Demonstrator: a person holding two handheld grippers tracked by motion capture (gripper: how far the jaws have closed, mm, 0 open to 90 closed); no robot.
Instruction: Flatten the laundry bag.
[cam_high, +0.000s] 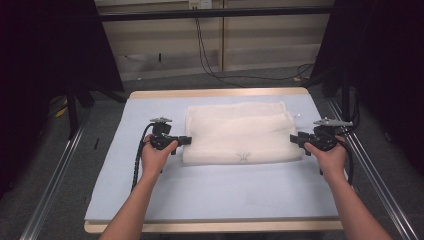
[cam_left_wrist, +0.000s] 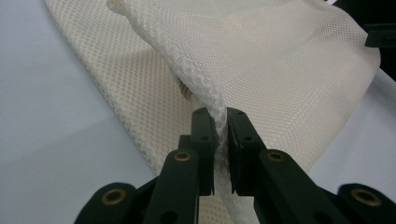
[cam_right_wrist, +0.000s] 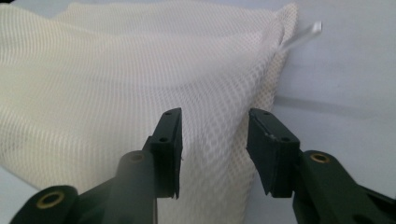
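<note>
Two hand-held grippers were entered against one item, a cream mesh cloth (cam_high: 239, 133) lying folded on the pale blue table (cam_high: 210, 190), toward its far half and roughly centred.

Item 1, left hand-held gripper (cam_high: 184, 141): at the cloth's left edge. In the left gripper view its jaws were pinched nearly together on a raised ridge of mesh (cam_left_wrist: 222, 126), with the fabric lifted off the layer beneath.

Item 2, right hand-held gripper (cam_high: 296, 139): at the cloth's right edge. In the right gripper view its jaws stood partly apart, with mesh (cam_right_wrist: 212, 140) between them and the pads not pressing on it. We recorded no grip there.

Item 3, small clear plastic tag (cam_right_wrist: 303, 35): projecting from the cloth's corner near the right side.

Step in hand, as we judged it: taking both side edges to lift or fold the cloth. Notes for doing it well:
- the right jaws would need to be set deeper over the edge and closed on every layer, matching the left;
- lifting should wait until both sides are held, or the cloth would skew;
- both hands should rise evenly, keeping the edge taut;
- loose mesh may slip, so a generous bite is advised.
</note>
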